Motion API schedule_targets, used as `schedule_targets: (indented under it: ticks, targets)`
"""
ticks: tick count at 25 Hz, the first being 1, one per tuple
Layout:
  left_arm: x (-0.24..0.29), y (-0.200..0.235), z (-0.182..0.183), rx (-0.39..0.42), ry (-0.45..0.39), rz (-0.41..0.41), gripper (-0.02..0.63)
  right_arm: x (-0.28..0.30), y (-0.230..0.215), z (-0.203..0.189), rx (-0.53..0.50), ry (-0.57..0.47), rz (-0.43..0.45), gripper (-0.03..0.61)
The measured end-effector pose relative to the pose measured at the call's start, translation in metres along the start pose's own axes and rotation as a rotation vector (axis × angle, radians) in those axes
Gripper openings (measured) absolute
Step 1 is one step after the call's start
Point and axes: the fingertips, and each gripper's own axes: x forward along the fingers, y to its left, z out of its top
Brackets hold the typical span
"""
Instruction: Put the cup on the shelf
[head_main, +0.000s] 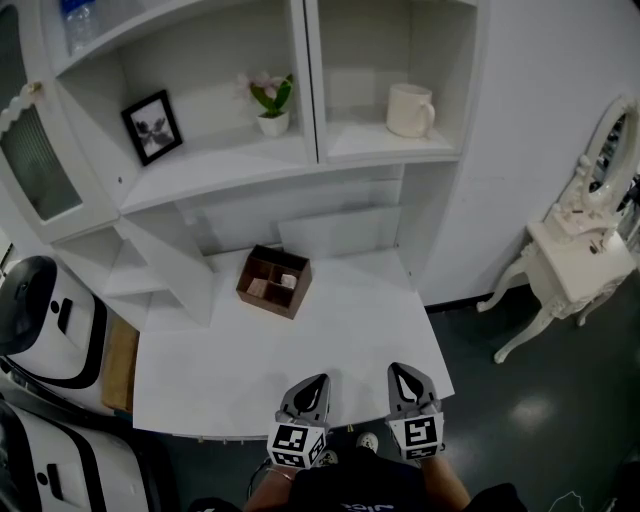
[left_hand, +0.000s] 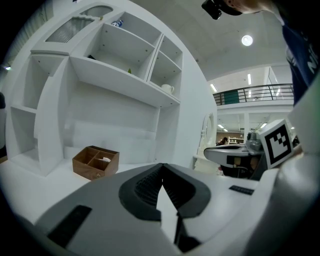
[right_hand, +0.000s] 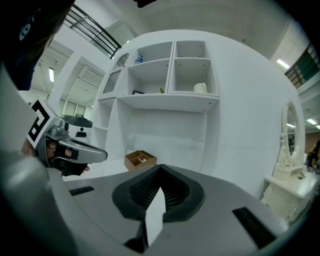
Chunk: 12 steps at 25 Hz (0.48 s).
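Note:
A white cup (head_main: 409, 109) stands on the right compartment of the shelf (head_main: 390, 146); it also shows small in the left gripper view as the cup (left_hand: 168, 89) and in the right gripper view as the cup (right_hand: 200, 88). My left gripper (head_main: 317, 381) and right gripper (head_main: 399, 371) hover side by side at the table's near edge, both shut with nothing between the jaws. The jaws meet tip to tip in the left gripper (left_hand: 162, 170) view and the right gripper (right_hand: 160, 169) view. Neither gripper is near the cup.
A brown wooden divided box (head_main: 274, 281) sits on the white table (head_main: 200, 370). The left shelf compartment holds a framed picture (head_main: 152, 127) and a small potted plant (head_main: 272, 105). A white dressing table with a mirror (head_main: 585, 255) stands at the right, white machines (head_main: 45, 325) at the left.

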Motion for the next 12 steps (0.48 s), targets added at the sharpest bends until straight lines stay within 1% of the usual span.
schedule_targets:
  ticks: [6,10,12]
  targets:
    - [0.001,0.001,-0.002,-0.010,0.000,0.001,0.003,0.001,0.002,-0.003,-0.020,0.018,0.008,0.008]
    - [0.002,0.001,-0.001,-0.010,-0.002,-0.003,0.003,-0.003,0.004,-0.008,-0.066,0.039,0.014,0.008]
    - [0.004,0.003,-0.001,-0.008,-0.004,-0.002,0.003,-0.005,0.002,-0.012,-0.068,0.050,0.006,0.008]
